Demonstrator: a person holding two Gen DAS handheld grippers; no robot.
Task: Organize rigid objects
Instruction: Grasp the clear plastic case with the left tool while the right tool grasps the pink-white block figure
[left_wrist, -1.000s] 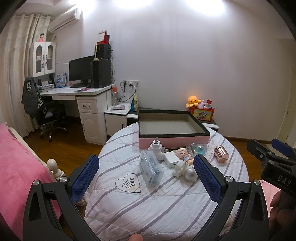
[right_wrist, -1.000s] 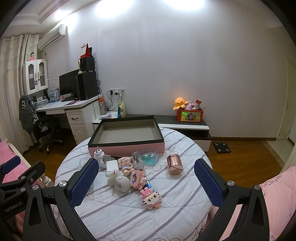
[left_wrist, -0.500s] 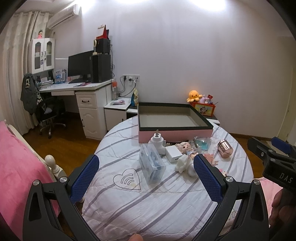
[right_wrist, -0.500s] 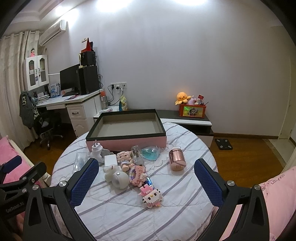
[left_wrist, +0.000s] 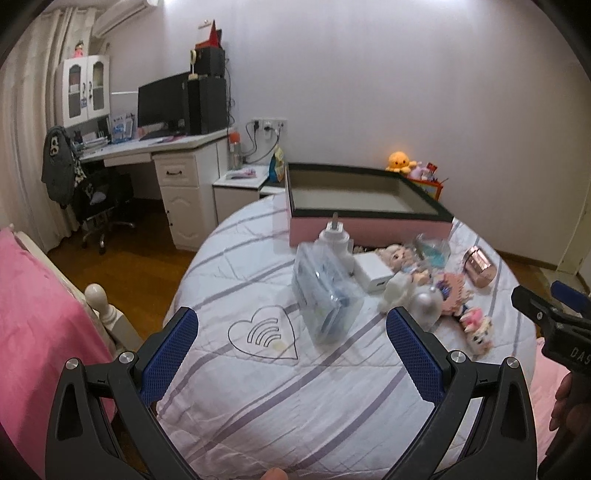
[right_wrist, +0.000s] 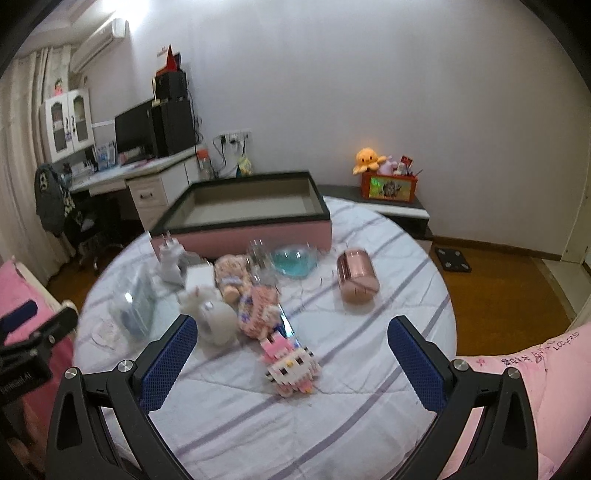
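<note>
A round table with a striped white cloth (left_wrist: 258, 387) holds a pink box with a dark rim (left_wrist: 369, 225) at the back. In front of it lie a clear plastic case (left_wrist: 325, 291), a white plug adapter (left_wrist: 334, 240), a white charger block (left_wrist: 373, 273), a doll (right_wrist: 229, 277), a blue-tinted clear bowl (right_wrist: 293, 260), a rose-gold cylinder (right_wrist: 357, 275), a white round gadget (right_wrist: 216, 319) and a pink block-built cat figure (right_wrist: 290, 363). My left gripper (left_wrist: 291, 354) is open and empty before the clear case. My right gripper (right_wrist: 291, 363) is open and empty, above the cat figure.
A white desk with monitor and speakers (left_wrist: 177, 110) and an office chair (left_wrist: 99, 199) stand at left. A low cabinet with an orange plush and a toy box (right_wrist: 388, 181) is behind the table. Pink bedding (left_wrist: 33, 314) lies at both sides.
Both grippers have moved forward and lower toward the table; the objects now look larger and nearer. Both stay open and empty.
</note>
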